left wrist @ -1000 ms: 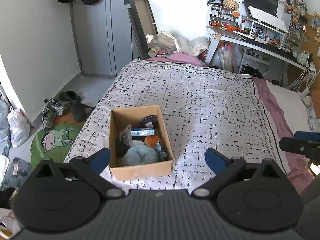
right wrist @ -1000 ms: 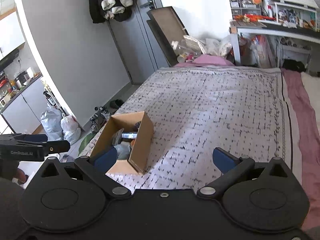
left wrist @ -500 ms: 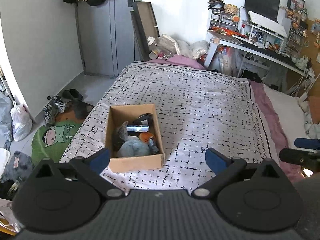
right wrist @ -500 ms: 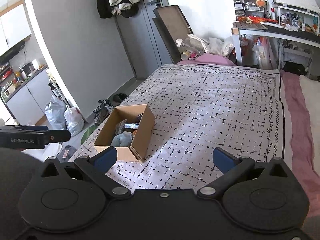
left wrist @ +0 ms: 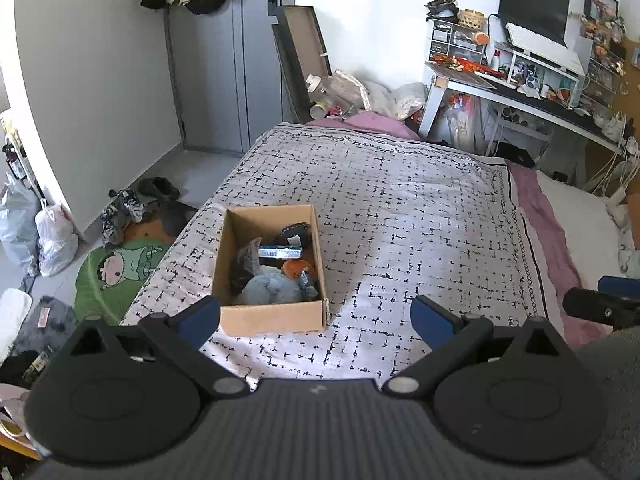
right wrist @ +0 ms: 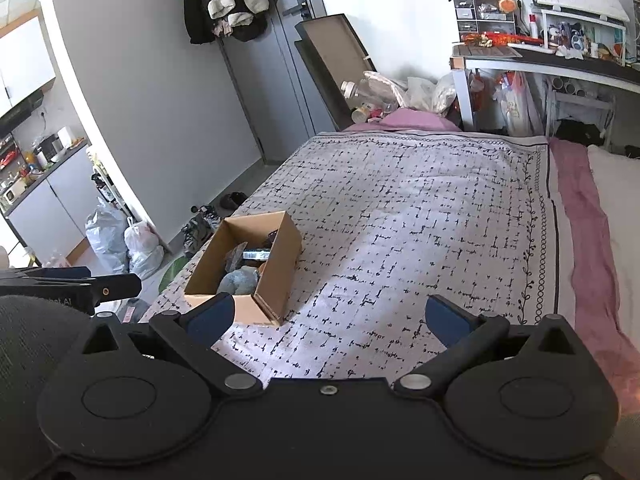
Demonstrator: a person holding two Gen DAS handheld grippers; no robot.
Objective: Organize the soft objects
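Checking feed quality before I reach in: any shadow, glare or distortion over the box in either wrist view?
Left wrist: the cardboard box is sharp, its contents shaded by its walls; a soft shadow band crosses the bedspread; fisheye bends the wall. Right wrist: the box is clear but mostly side-on, with no glare; doorway edges curve strongly.

Open cardboard box (left wrist: 272, 316) on the bedspread's left edge — grey plush (left wrist: 272, 287), orange toy (left wrist: 298, 267) inside

Cardboard box (left wrist: 272, 316) on the bed (left wrist: 420, 216) — left side, near edge; plush toys (left wrist: 272, 286) inside it.
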